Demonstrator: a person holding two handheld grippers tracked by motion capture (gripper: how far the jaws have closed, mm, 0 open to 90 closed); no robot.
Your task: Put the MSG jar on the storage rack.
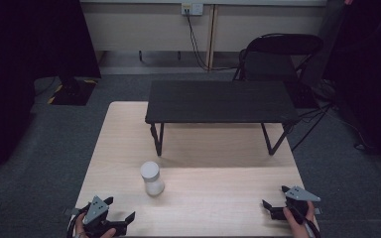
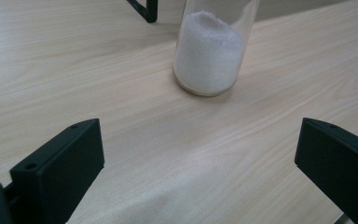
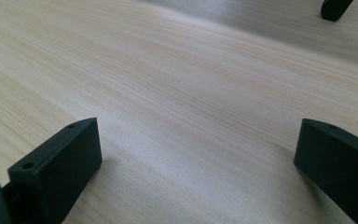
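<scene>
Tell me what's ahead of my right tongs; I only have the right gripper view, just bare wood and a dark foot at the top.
Observer: That foot belongs to a low black shelf standing on the far half of the table.
Operator: Anything to pick up?
Observer: One clear jar with a white cap, standing upright near the left tongs, apart from them.
Operator: What's in it?
Observer: The left gripper view shows white grains filling its lower part.
Operator: Are the left tongs ready?
Observer: Their jaws stand wide apart, the jar just beyond the gap. Your right tongs sit at the table's near right corner, also open.
</scene>
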